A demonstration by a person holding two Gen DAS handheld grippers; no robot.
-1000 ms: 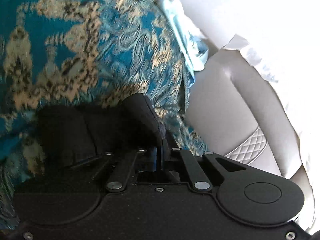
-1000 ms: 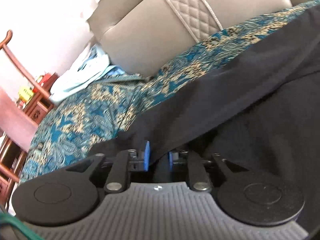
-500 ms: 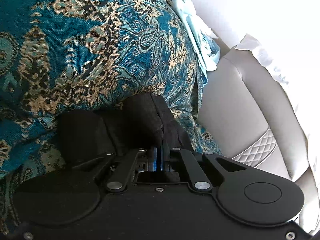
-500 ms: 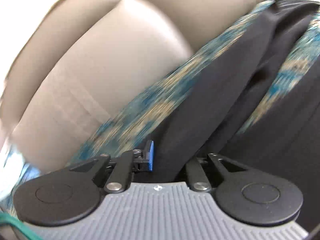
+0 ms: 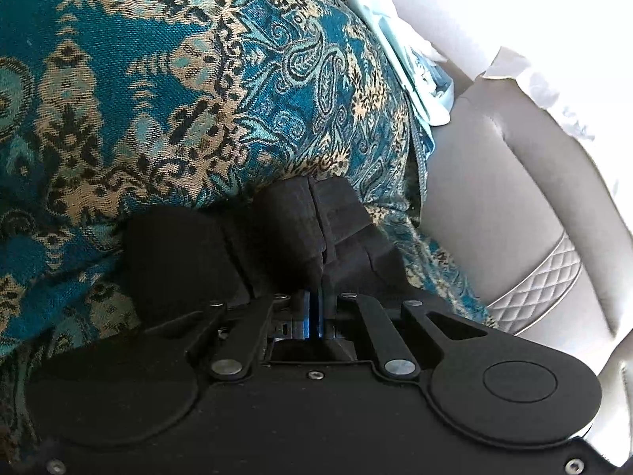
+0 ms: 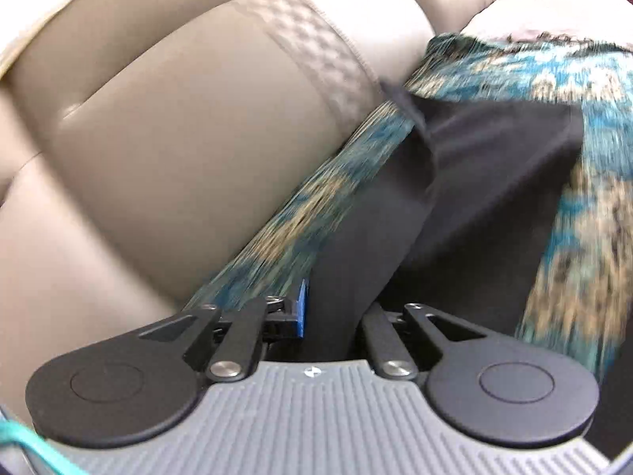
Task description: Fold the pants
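Pants [image 5: 312, 229], black, bunch at twelve o'clock from your left gripper [image 5: 316, 308], whose jaws are clamped together on them. Your right gripper [image 6: 332, 316] pinches another fold, cloth running toward one o'clock over the paisley throw [image 5: 158, 79] beside the sofa back [image 6: 178, 138].

Pants [image 5: 300, 233] laid on patterned throw [image 5: 166, 91]; bunched fabric clamped between fingers of left tool [image 5: 316, 308]. Throw spread over sofa seat; sofa backrest [image 5: 506, 213] located right of throw in left view. Crumpled cloth [image 5: 415, 75] lodged between throw and backrest, behind pants. Right view: pants [image 6: 455, 198] run forward from right tool [image 6: 332, 312] across throw [image 6: 573, 237]; backrest [image 6: 178, 138] positioned left.
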